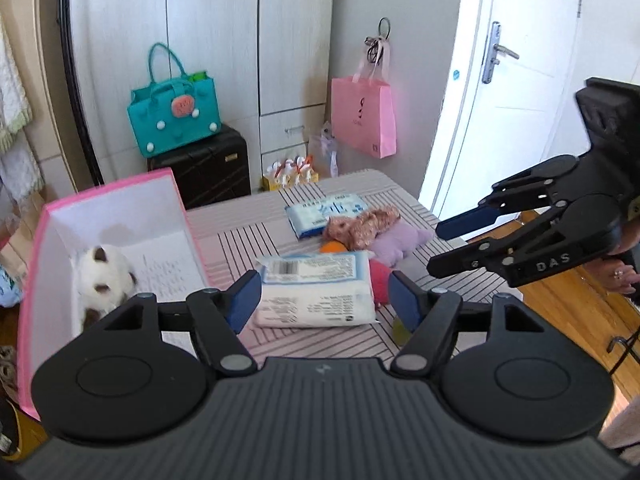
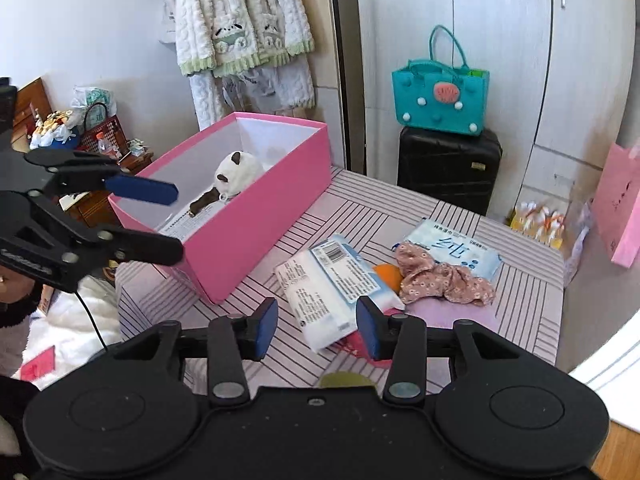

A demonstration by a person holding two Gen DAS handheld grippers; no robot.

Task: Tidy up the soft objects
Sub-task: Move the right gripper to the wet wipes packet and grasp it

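Observation:
A pink box (image 1: 36, 280) (image 2: 256, 232) stands on the striped table (image 1: 320, 340) and holds a white plush (image 1: 104, 276) (image 2: 238, 176) with brown ears. My left gripper (image 1: 322, 300) (image 2: 178, 222) hangs open and empty over the box's near end. Beside the box lies a white tissue pack (image 1: 316, 292) (image 2: 332, 292), with a blue pack (image 1: 324, 212) (image 2: 452, 244), a floral cloth (image 1: 360, 226) (image 2: 440, 276), an orange thing (image 1: 334, 247) and a lilac soft thing (image 1: 400, 244) behind it. My right gripper (image 2: 316, 330) (image 1: 436, 248) is open and empty above the table, short of the white pack.
A teal bag (image 2: 440, 100) sits on a black suitcase (image 2: 448, 168) behind the table. A pink paper bag (image 1: 362, 116) hangs on the wardrobe. A white robe (image 2: 240, 20) hangs by the wall. A person's hand (image 1: 624, 276) shows over the wooden floor on the right.

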